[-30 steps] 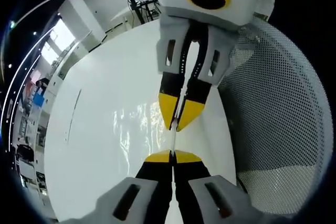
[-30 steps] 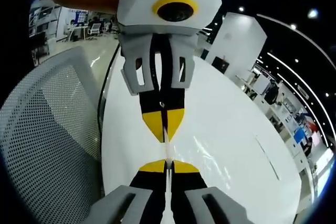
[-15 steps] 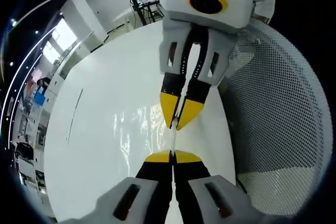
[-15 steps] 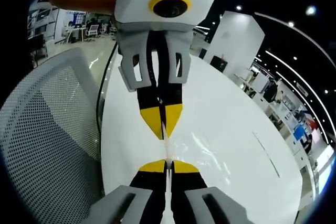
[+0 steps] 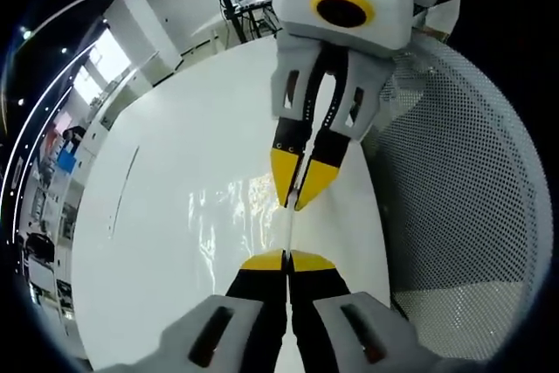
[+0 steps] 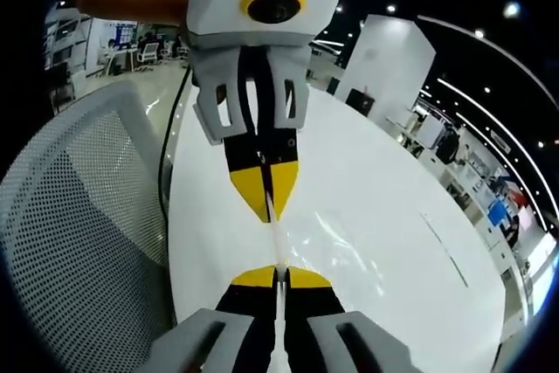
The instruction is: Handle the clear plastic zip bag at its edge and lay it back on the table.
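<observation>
Item, nearest, left gripper view: my left gripper [image 5: 286, 259] at bottom centre, yellow tips pressed together on the top edge of the clear plastic zip bag [image 5: 231, 216]. The same gripper appears in the right gripper view [image 6: 267, 213] at upper centre, tips down, clamped on that edge.

Item, right gripper view: my right gripper [image 6: 278, 275] at bottom centre, tips likewise closed on the bag's edge [image 6: 277, 242], a thin pale strip running straight between the two pairs of tips. In the left gripper view it hangs from the top of the frame [image 5: 297, 203], pinching the same strip.

Item, the bag: held taut between both grippers, its film visible only as glints left of centre in the left gripper view and right of centre in the right gripper view [image 6: 341, 242]. Whether its lower part touches the table [image 5: 166, 181] I cannot tell.

Change over the last second: the opposite gripper has drifted slightly farther off in each view, so the held edge is stretched a little longer; both grips unchanged.

Reading: I judge the edge handling under way, laying down not yet done.

Item, farther: mesh chair back [image 5: 454, 181], right of the left gripper view.
</observation>
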Action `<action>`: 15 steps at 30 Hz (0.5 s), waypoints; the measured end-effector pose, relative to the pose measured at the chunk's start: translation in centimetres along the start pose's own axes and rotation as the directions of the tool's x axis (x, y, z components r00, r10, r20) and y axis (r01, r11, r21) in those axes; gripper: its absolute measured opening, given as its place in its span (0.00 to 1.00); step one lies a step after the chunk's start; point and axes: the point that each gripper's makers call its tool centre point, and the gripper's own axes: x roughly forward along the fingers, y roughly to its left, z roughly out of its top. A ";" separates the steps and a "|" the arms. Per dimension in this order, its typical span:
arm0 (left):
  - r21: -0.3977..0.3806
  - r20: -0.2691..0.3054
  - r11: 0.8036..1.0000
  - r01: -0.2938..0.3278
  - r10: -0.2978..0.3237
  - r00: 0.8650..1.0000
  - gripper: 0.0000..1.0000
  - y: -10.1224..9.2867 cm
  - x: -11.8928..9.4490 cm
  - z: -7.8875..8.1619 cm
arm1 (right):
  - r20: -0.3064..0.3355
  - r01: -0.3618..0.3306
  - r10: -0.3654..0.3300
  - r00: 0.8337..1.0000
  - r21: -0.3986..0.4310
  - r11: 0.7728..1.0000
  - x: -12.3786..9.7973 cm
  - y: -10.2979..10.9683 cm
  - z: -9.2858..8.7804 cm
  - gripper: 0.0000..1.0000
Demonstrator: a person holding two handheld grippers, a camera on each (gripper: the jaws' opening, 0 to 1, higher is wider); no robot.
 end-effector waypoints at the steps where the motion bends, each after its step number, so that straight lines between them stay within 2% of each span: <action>1: 0.000 0.000 1.000 0.000 0.000 1.000 0.00 0.0 0.0 0.0 | 0.000 0.000 0.000 1.000 0.001 1.000 0.0 0.0 0.0 0.00; 15: -0.006 -0.002 1.000 0.002 -0.002 1.000 0.00 -0.1 -0.2 0.0 | -0.012 0.004 -0.004 1.000 0.011 1.000 -0.4 -0.1 -0.7 0.00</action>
